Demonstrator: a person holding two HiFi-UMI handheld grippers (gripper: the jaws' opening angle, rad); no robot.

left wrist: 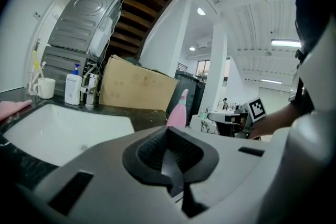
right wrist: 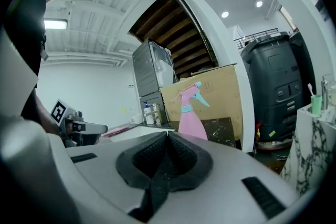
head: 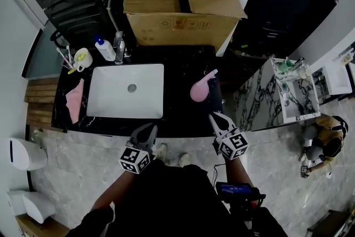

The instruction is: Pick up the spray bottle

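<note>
Right gripper (head: 216, 117), jaws together and empty, hangs short of the pink plastic spray bottle (head: 201, 89), which stands upright on the black countertop (head: 183, 66). Left gripper (head: 148, 131) likewise closed. Approach stage. Next: open jaws, straddle the bottle body.

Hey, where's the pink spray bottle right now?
In the head view, the spray bottle stands on the dark counter, right of the sink, in front of the cardboard box and just ahead of the right gripper.
</note>
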